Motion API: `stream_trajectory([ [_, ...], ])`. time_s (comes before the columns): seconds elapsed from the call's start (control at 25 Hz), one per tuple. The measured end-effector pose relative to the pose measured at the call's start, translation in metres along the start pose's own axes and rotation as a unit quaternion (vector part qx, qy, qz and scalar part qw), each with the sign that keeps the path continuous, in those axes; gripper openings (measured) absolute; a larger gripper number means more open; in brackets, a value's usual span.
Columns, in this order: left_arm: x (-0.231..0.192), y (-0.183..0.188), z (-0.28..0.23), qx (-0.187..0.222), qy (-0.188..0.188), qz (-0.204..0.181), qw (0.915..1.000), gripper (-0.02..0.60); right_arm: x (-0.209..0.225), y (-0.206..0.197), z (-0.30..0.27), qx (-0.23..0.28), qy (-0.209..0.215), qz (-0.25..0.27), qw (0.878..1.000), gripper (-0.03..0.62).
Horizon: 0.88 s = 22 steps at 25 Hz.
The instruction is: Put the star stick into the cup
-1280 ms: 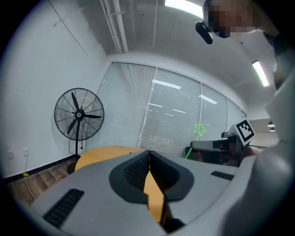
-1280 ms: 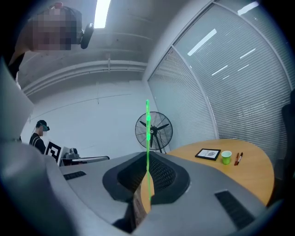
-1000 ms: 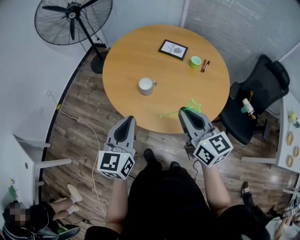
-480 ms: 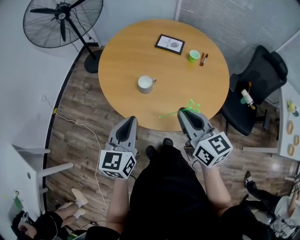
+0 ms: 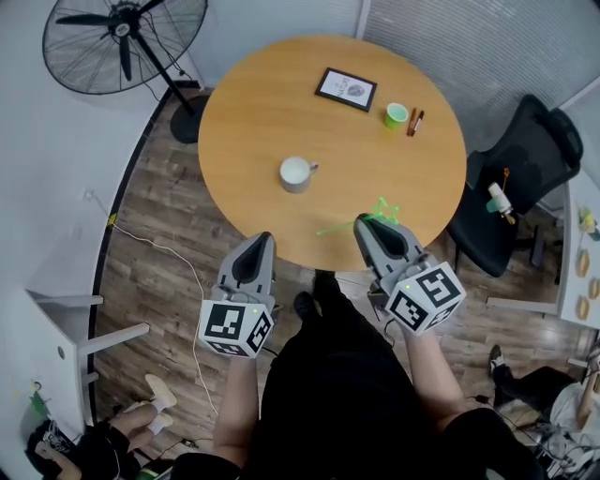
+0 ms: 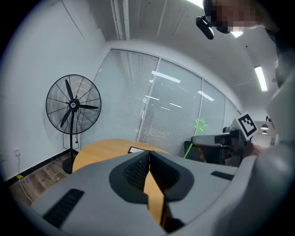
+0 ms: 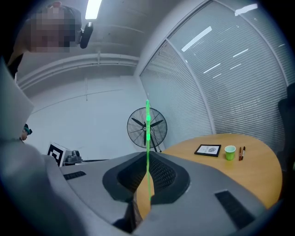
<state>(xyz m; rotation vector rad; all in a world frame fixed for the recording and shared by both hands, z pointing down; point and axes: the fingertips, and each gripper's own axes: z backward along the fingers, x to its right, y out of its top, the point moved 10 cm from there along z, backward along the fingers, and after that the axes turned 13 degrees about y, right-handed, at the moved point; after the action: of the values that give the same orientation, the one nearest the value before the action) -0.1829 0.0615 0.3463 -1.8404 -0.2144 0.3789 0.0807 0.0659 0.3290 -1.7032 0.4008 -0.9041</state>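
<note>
Over the table (image 5: 272, 103) edge, the right gripper (image 5: 369, 223) clamps the star stick (image 5: 384, 210).

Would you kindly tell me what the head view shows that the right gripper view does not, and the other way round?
Only the head view shows the white mug, near the middle of the round table. Only the right gripper view shows how the right tool grips: its jaws are shut on the green star stick, which stands up between them. It also shows a ceiling light. Both show the table, the picture frame, the small green cup, the pens and the standing fan.
</note>
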Motion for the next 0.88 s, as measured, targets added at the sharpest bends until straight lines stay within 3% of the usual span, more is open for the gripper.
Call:
stream_trajectory([
  [0.88, -0.009, 0.023, -0.112, -0.019, 0.070, 0.005, 0.9974, -0.001, 0.135, 0.030, -0.096, -0.020, 0.066, -0.037, 0.997, 0.026],
])
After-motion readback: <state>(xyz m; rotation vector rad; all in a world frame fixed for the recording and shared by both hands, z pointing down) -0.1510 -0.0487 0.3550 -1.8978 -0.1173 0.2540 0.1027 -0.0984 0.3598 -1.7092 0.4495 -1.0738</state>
